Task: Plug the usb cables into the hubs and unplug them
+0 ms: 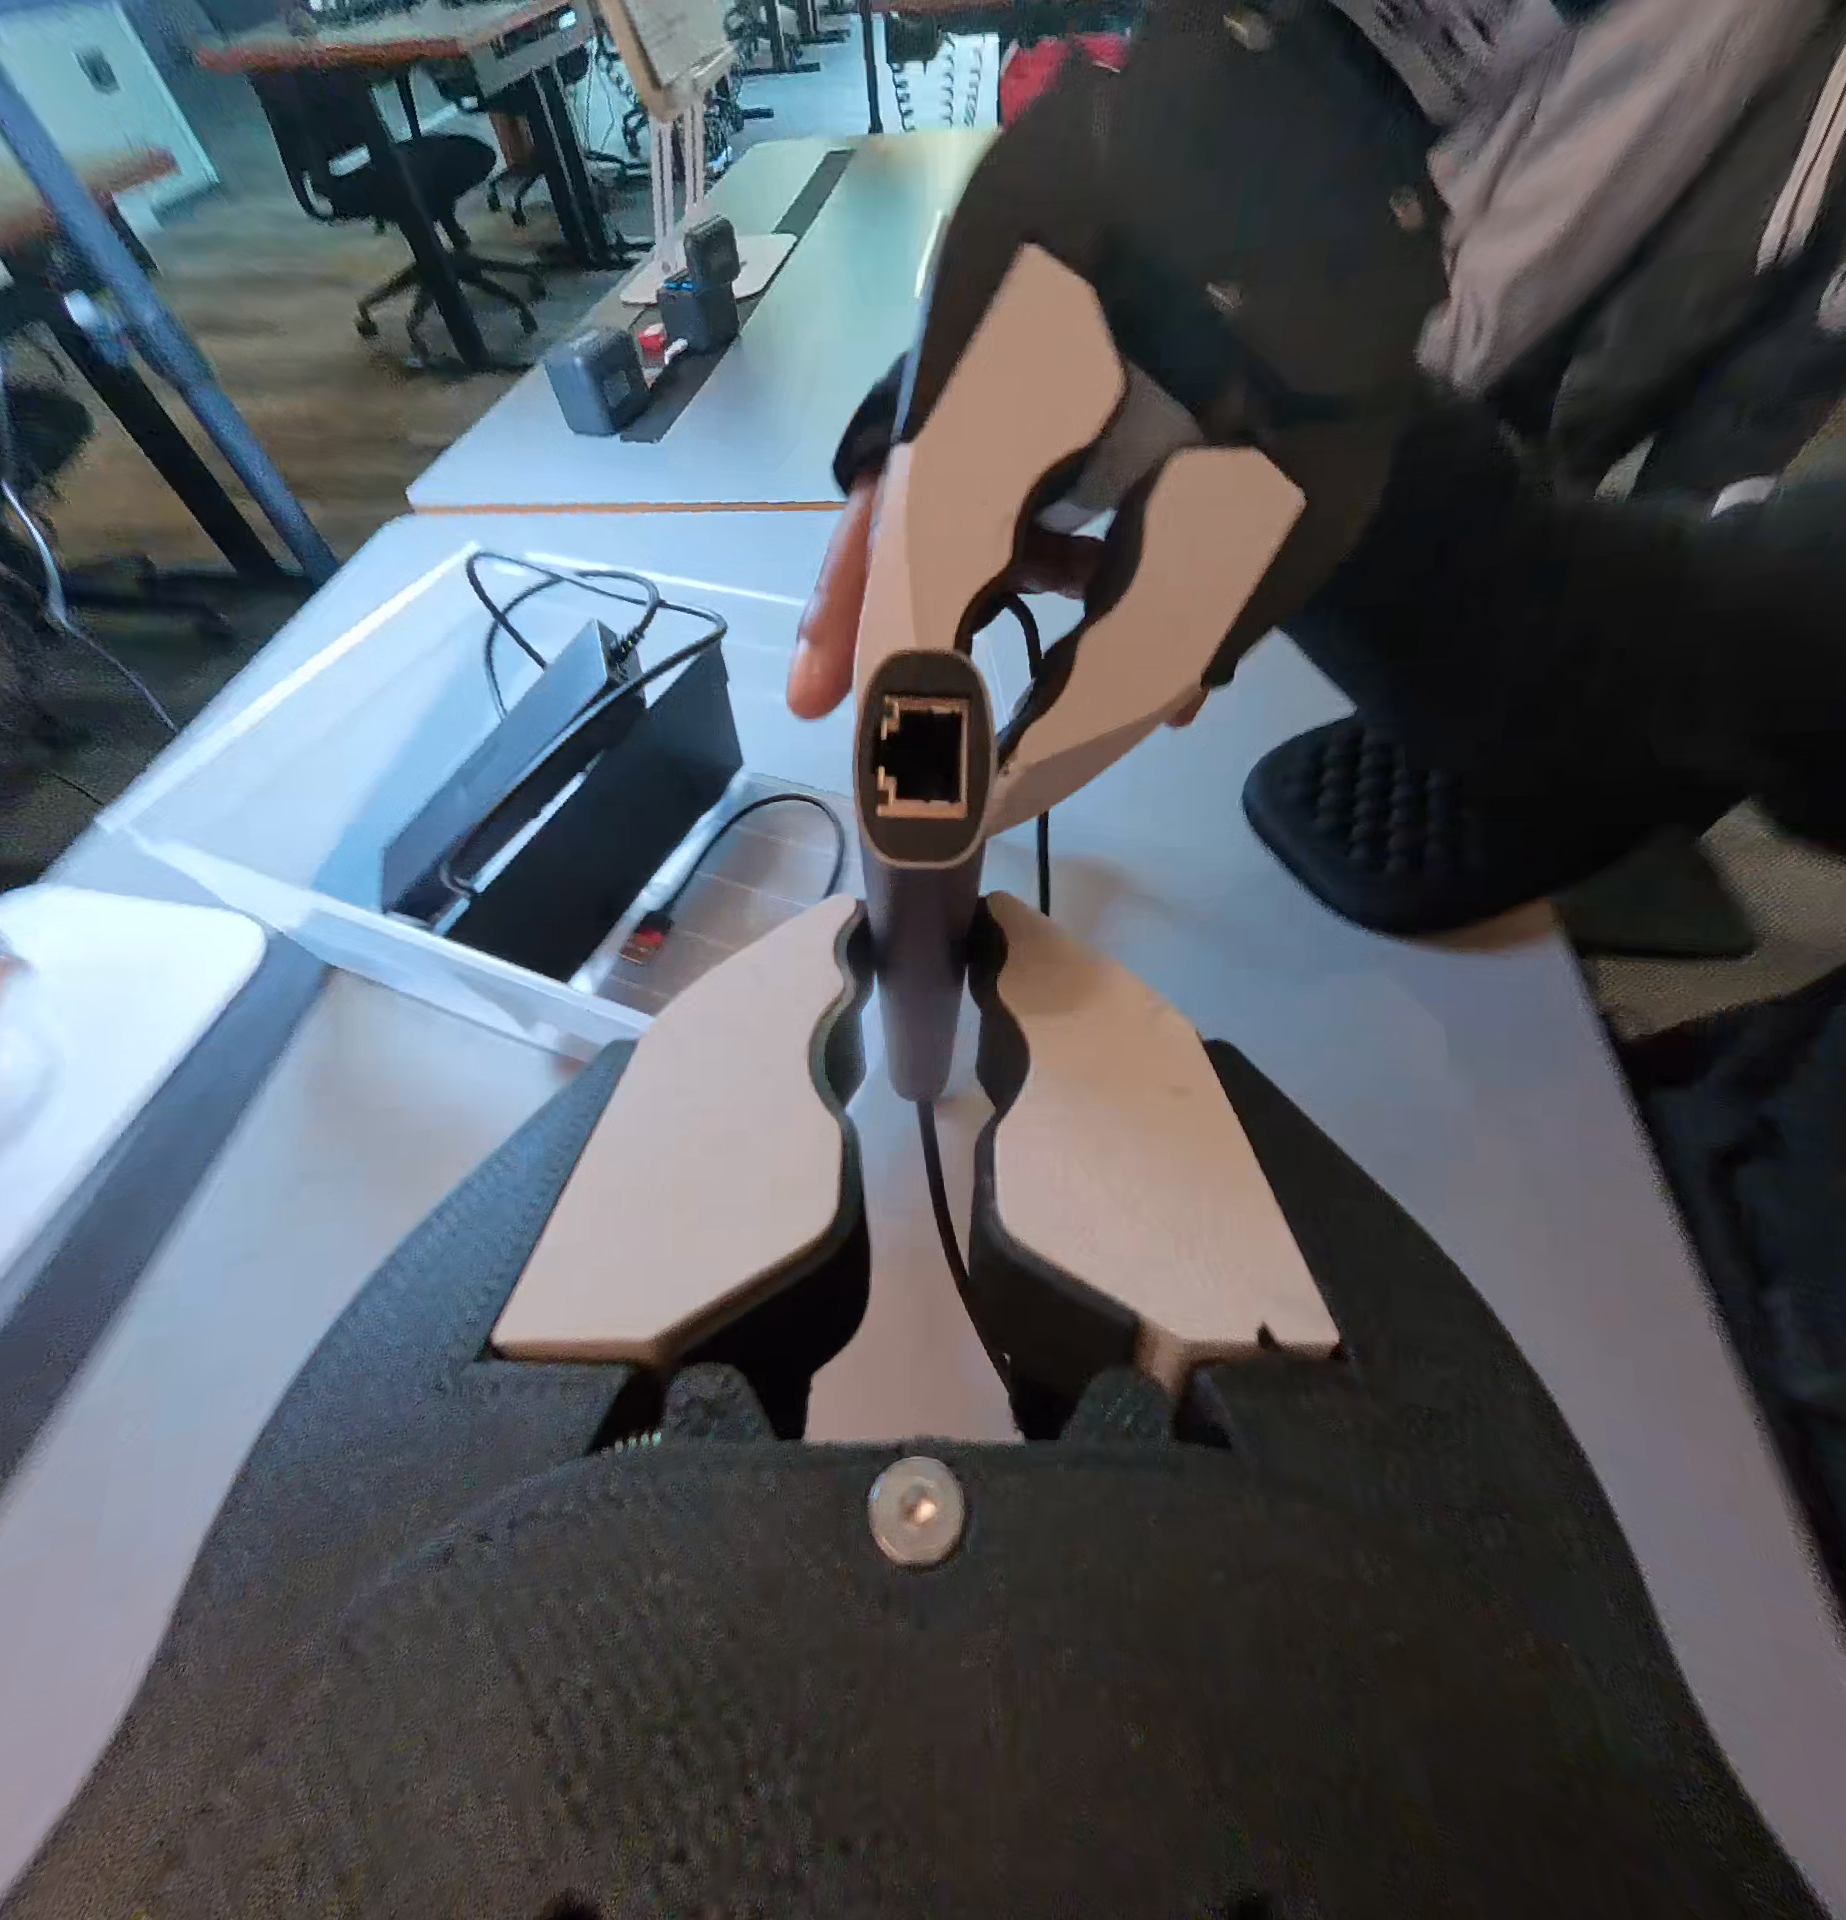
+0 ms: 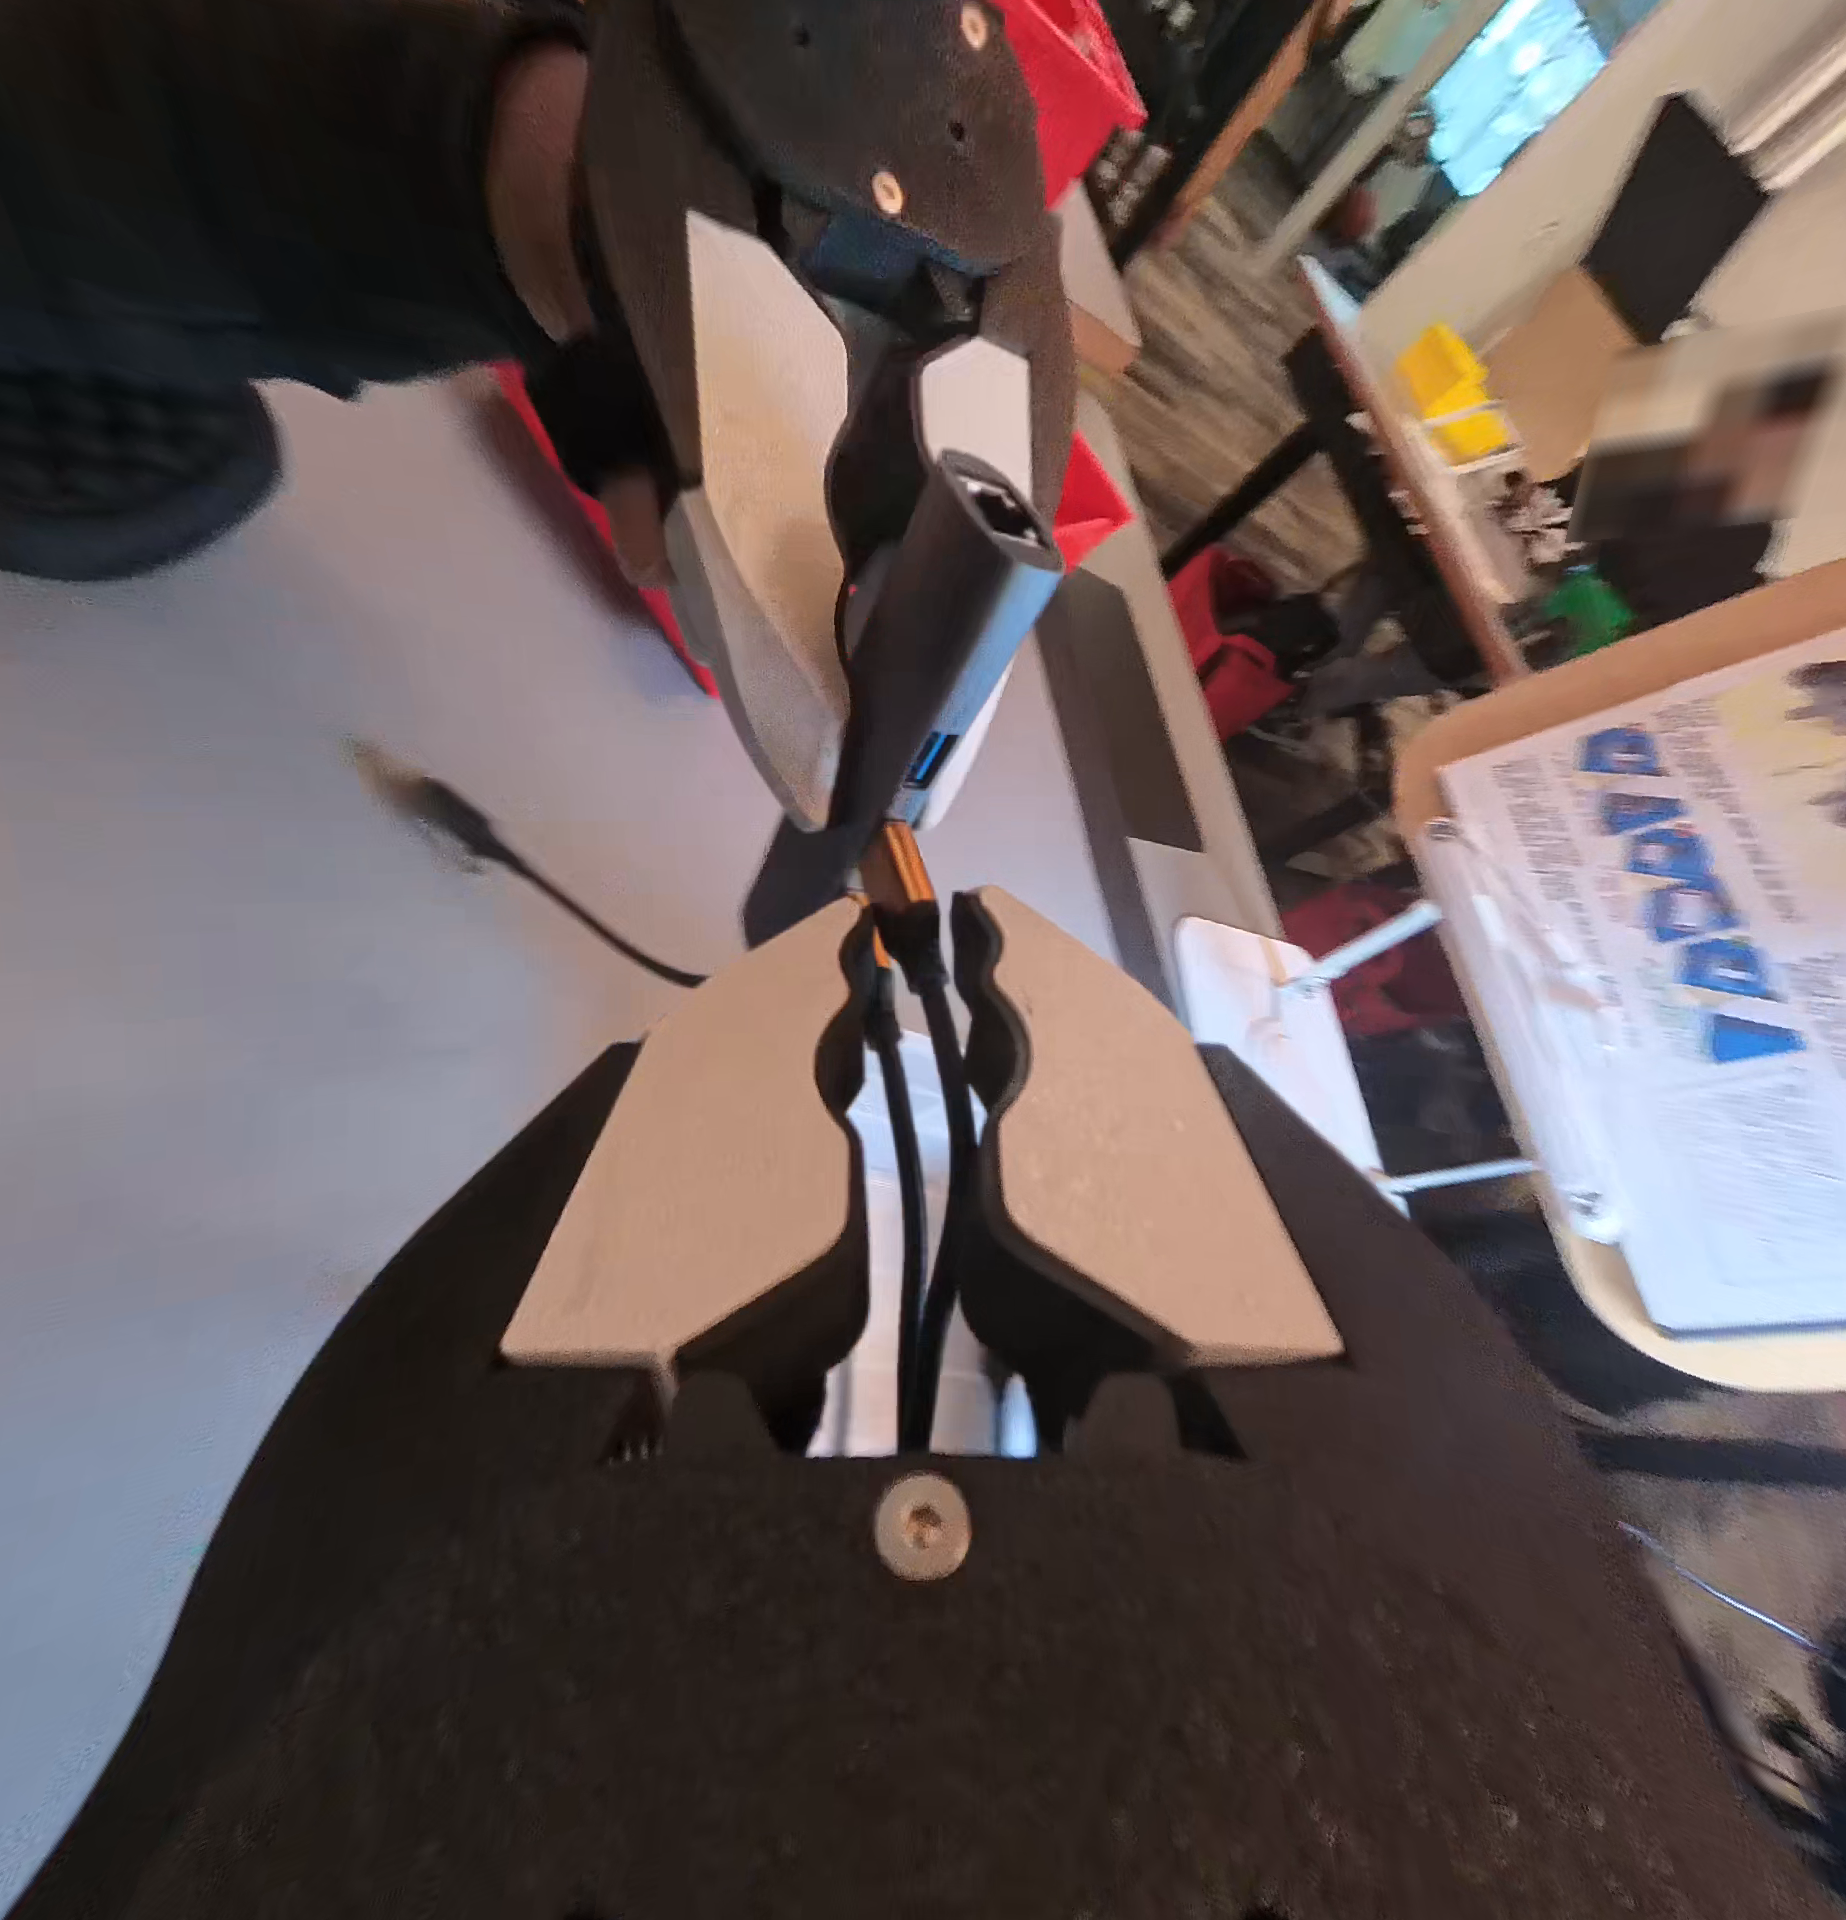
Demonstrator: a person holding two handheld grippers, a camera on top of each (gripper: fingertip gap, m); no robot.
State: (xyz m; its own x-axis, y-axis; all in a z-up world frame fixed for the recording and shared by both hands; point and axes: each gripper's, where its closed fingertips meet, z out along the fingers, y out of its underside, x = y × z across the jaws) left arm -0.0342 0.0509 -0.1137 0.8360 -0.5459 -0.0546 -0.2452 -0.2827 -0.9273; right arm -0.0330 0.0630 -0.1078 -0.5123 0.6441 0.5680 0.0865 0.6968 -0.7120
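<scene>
My left gripper [image 1: 924, 925] is shut on a grey USB hub [image 1: 924, 831] and holds it upright above the grey table, its square network port facing the camera. The fingers [image 1: 1127, 644] of my right gripper show just behind the hub. In the right wrist view my right gripper [image 2: 908, 914] is shut on a black USB cable's plug [image 2: 898, 878] with an orange-metal tip. That tip meets the hub [image 2: 940, 634] just below its blue port [image 2: 934, 758]. How far in it sits I cannot tell. The left gripper's finger [image 2: 753, 520] grips the hub.
A clear tray [image 1: 275, 790] at the left holds a second hub with its cable [image 1: 576, 686] and a black box [image 1: 607, 821]. A loose cable end [image 2: 451, 821] lies on the table. A wooden stand with a printed sheet [image 2: 1677, 987] is beside the table's edge. The tips of both grippers are at nearly the same place.
</scene>
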